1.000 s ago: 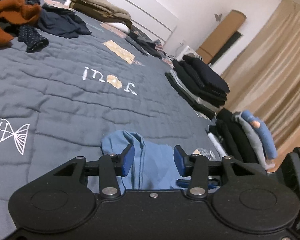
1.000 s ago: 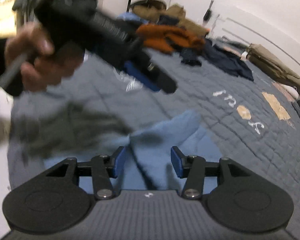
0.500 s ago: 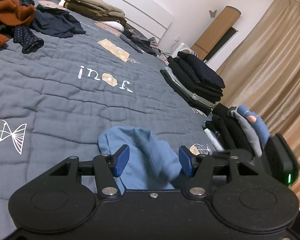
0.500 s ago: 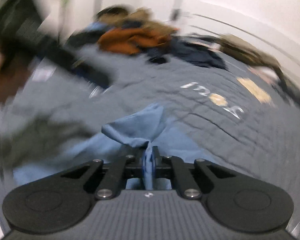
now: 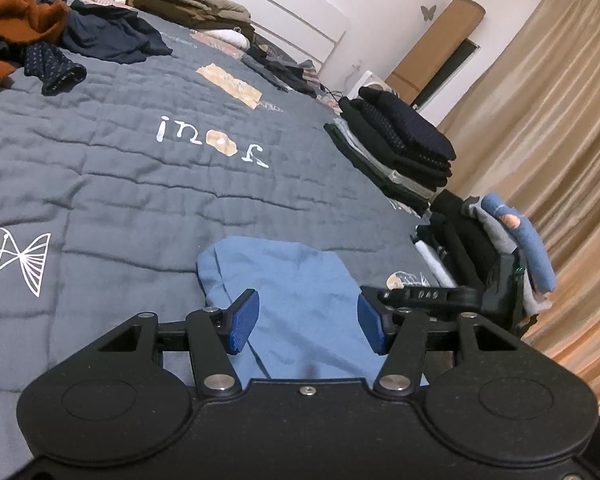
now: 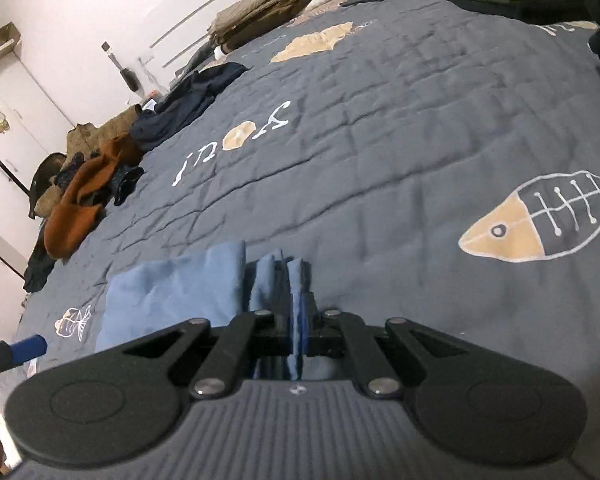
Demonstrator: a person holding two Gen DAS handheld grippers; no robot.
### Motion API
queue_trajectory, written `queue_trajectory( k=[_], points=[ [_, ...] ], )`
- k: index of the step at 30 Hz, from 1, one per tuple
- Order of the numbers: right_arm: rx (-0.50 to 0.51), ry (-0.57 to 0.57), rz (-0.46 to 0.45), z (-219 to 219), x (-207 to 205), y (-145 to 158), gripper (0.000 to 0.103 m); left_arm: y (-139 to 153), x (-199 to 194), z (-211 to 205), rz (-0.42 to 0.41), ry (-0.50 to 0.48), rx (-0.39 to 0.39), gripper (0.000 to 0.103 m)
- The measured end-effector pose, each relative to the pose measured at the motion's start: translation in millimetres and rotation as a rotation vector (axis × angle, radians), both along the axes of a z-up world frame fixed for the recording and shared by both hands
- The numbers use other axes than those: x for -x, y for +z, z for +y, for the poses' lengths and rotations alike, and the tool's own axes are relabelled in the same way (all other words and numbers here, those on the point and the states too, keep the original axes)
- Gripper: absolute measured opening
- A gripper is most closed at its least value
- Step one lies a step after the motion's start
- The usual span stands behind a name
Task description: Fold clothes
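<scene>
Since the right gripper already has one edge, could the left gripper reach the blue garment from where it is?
Probably yes: the left gripper is open, the blue garment lies right between and beyond its fingers, with nothing blocking.

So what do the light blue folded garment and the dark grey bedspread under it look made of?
Light blue folded garment: thin, matte knit, likely cotton jersey, since it creases softly where the right gripper pinches it. Dark grey bedspread: quilted woven fabric, seemingly padded, with stitched lines puckering it and printed fish.

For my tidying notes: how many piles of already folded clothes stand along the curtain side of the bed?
2: a dark pile farther up the bed edge and a nearer pile with blue and grey pieces. Others may be hidden.
</scene>
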State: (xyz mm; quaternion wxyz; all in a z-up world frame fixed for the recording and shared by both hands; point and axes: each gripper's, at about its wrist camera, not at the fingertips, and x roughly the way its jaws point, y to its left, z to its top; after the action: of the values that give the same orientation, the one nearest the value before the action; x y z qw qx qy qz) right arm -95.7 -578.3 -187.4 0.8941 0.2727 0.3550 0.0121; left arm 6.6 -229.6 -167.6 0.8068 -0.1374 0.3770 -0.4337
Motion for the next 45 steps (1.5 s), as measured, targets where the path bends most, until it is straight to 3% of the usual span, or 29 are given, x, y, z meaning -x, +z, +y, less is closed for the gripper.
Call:
queue_trajectory(
  k=[3, 6, 9, 11, 16, 19, 21, 22, 25, 31, 39, 45],
  points=[
    [-0.012, 0.044, -0.096, 6.4, 5.6, 21.1, 0.006, -0.8, 1.8, -1.9, -0.002, -0.015, 0.001, 0.054],
    [-0.097, 0.131, -0.169, 13.2, 4.9, 36.5, 0.008, -2.7, 3.1, -2.2, -0.001, -0.022, -0.004, 0.054],
    [-0.089, 0.171, -0.142, 20.1, -2.8, 36.2, 0.016, -2.9, 3.2, -1.2, 0.000, -0.020, -0.008, 0.054],
    [-0.023, 0.152, -0.094, 23.2, -6.5, 29.7, 0.029, -2.8, 2.2, -0.9, 0.004, -0.014, -0.006, 0.055],
    [-0.015, 0.151, -0.053, 21.2, -11.1, 9.7, 0.030, -4.2, 0.6, -1.3, 0.010, -0.004, -0.008, 0.056],
    [-0.032, 0.143, -0.053, 24.7, -12.9, 4.1, 0.030, -5.7, 0.1, -1.5, 0.012, -0.005, -0.011, 0.056],
    [-0.049, 0.132, -0.031, 27.6, -15.5, -0.7, 0.021, -6.0, -0.2, -1.5, 0.010, -0.006, -0.014, 0.056],
    [-0.052, 0.117, -0.016, 28.2, -16.5, -3.6, 0.007, -5.9, -0.1, -1.0, 0.010, -0.005, -0.014, 0.056],
    [-0.053, 0.091, -0.032, 29.1, -13.9, -2.4, 0.001, -5.6, -0.7, -0.2, 0.009, -0.002, -0.014, 0.056],
    [-0.039, 0.026, -0.122, 17.0, 0.6, 19.6, 0.001, -5.8, -1.7, 0.0, 0.009, 0.005, -0.015, 0.056],
    [-0.008, 0.079, -0.006, 22.1, -13.4, -11.7, 0.002, -8.8, -2.1, -3.4, 0.013, -0.011, -0.038, 0.056],
    [-0.019, 0.090, 0.009, 23.0, -11.4, -6.6, 0.005, -6.9, 5.1, -7.6, 0.016, -0.042, -0.034, 0.056]
  ],
)
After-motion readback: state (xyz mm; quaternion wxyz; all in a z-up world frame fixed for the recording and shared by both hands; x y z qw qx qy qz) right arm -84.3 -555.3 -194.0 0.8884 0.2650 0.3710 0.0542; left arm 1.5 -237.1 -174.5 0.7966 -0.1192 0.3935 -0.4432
